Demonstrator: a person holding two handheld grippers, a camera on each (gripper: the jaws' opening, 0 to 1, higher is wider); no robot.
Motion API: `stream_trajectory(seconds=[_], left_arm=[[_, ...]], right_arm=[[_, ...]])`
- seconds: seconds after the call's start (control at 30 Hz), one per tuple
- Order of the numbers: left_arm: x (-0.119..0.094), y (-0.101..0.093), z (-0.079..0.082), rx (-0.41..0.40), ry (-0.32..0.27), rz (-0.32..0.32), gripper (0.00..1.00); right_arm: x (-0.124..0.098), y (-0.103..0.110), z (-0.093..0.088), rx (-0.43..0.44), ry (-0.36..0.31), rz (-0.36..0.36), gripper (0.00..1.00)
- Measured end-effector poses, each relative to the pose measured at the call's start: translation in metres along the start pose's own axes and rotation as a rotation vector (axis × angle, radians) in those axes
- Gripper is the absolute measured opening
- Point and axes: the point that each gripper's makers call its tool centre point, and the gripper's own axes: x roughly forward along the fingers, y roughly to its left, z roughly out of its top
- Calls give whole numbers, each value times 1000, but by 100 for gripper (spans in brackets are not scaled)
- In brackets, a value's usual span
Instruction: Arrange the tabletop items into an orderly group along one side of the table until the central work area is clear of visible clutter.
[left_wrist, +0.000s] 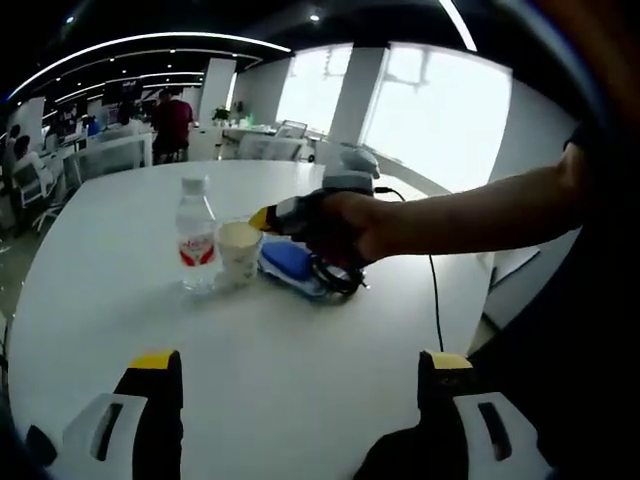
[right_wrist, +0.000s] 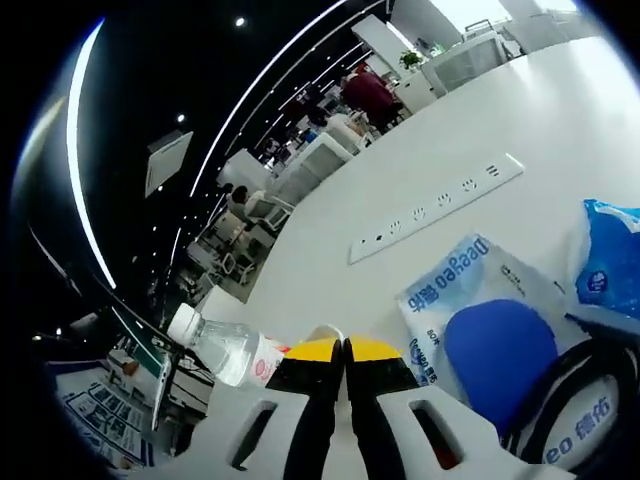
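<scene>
We are looking out from the left gripper view, and our left gripper (left_wrist: 300, 375) is hovering low over the white table (left_wrist: 280, 400) with its yellow-tipped jaws standing wide apart and nothing between them. Ahead of it, toward the middle of the table, a clear water bottle (left_wrist: 196, 237) with a red label is standing upright, and a paper cup (left_wrist: 240, 250) is sitting right beside it, touching or nearly so. Just beyond the cup, our right hand (left_wrist: 345, 225) is reaching in from the right, carrying the right gripper (left_wrist: 262, 218), whose yellow tip is sitting at the cup's rim. Under that hand a blue pouch (left_wrist: 290, 262) is lying flat, with a coil of black cable (left_wrist: 335, 275) resting on it.

Switching to the right gripper view, we are seeing the right gripper (right_wrist: 343, 350) with its jaws pressed together; whether the cup's rim (right_wrist: 322, 331) is pinched between them, we cannot tell. The bottle (right_wrist: 225, 350) is showing just left of the tips. To the right, a pack of wet wipes (right_wrist: 470, 280) is lying under a blue disc (right_wrist: 500, 355). A power strip (right_wrist: 435, 210) is set into the table farther off.
</scene>
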Motion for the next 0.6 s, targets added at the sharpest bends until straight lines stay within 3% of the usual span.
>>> stream_trajectory(seconds=[0.4,0.6], left_arm=[[4,-7,-1,9,17,-11,96],[4,-11,-1,16,21,-14,95]], right_arm=[[-5,-6,0,-86,12,-22,0],[-4,-11,1,-88,22,-23,0]])
